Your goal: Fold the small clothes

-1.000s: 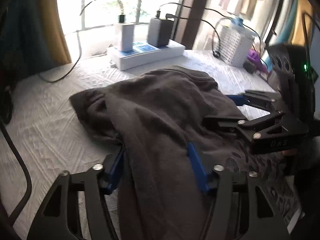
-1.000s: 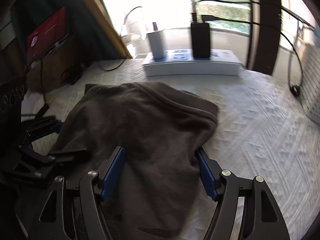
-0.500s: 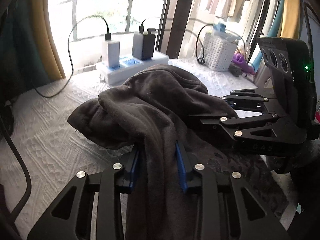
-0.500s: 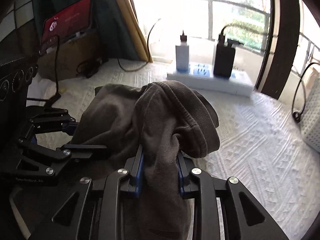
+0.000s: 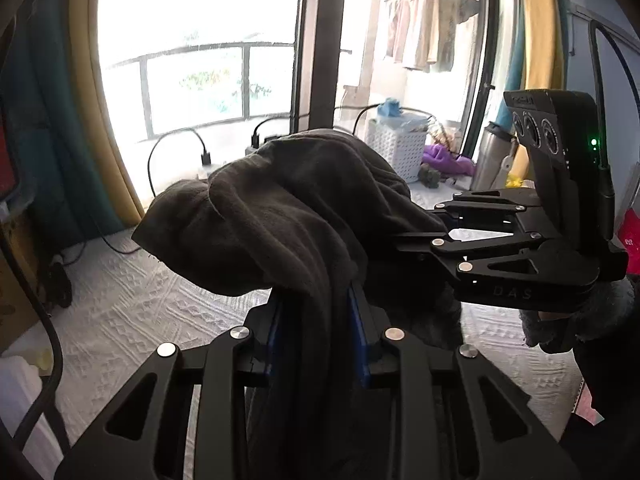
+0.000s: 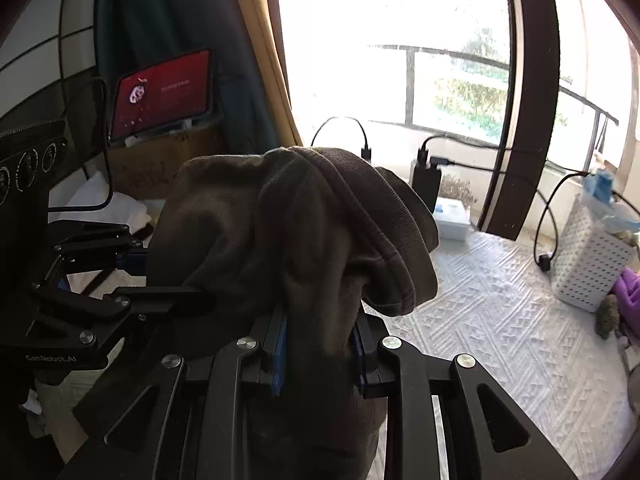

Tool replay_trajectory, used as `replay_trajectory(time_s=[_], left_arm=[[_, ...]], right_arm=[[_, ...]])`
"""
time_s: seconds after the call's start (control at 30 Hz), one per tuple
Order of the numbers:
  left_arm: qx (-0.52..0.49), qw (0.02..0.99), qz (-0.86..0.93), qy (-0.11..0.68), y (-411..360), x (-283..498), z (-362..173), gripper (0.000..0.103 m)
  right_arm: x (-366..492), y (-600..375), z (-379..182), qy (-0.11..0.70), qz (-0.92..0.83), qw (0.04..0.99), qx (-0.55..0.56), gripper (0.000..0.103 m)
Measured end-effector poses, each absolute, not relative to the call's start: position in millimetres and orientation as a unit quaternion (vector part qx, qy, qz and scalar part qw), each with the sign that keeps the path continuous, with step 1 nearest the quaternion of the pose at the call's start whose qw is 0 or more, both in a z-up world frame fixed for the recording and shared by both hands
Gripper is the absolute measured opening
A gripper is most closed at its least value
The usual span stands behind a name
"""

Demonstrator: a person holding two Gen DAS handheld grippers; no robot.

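Note:
A dark brown fleece garment point(image 5: 280, 208) hangs bunched in the air above the white bedspread point(image 5: 132, 312), gripped by both grippers side by side. My left gripper point(image 5: 316, 308) has a thick fold between its blue pads, and its jaws are still closing on it. My right gripper point(image 6: 320, 320) is shut on another fold of the garment point(image 6: 280, 220), whose ribbed hem droops over to the right. In each wrist view the other gripper shows from the side: the right gripper point(image 5: 404, 236) and the left gripper point(image 6: 168, 276), fingertips buried in the cloth.
A white perforated basket point(image 6: 588, 260) and purple cloth point(image 5: 444, 158) sit at the bed's far right. A white power strip point(image 6: 452, 216) with plugged chargers and cables lies under the window. A red-screened tablet point(image 6: 160, 96) leans at the left. Black cables hang at the left edge.
Both grippers closed on folds of the garment and rose together, lifting it off the bedspread. The cloth went from lying spread out to hanging bunched; the window now fills more of both views.

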State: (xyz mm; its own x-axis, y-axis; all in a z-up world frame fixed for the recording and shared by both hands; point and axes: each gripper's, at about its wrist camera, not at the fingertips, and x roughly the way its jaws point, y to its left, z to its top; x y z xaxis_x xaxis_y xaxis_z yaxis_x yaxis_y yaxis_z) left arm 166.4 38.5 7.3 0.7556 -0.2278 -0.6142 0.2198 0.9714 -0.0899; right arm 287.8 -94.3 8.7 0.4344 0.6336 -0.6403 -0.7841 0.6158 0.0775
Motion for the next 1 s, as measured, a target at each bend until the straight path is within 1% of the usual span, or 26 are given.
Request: replay_trajectory(time_s=[0.47,0.63,1.0], left_arm=[[0.016,0.954,-0.124,0.271,19,122,44,0.025],[0.007,0.96,-0.125,0.249,17,104,57,0.025],[0.003,0.973,-0.119,0.2,32,53,91,0.025]], right_arm=[[228,-125,55,0.265,0.406,0.868,-0.102,0.026],[208,-132,72,0.243,0.406,0.876,-0.1,0.026],[159,-134,115,0.179,0.427,0.88,-0.107,0.026]])
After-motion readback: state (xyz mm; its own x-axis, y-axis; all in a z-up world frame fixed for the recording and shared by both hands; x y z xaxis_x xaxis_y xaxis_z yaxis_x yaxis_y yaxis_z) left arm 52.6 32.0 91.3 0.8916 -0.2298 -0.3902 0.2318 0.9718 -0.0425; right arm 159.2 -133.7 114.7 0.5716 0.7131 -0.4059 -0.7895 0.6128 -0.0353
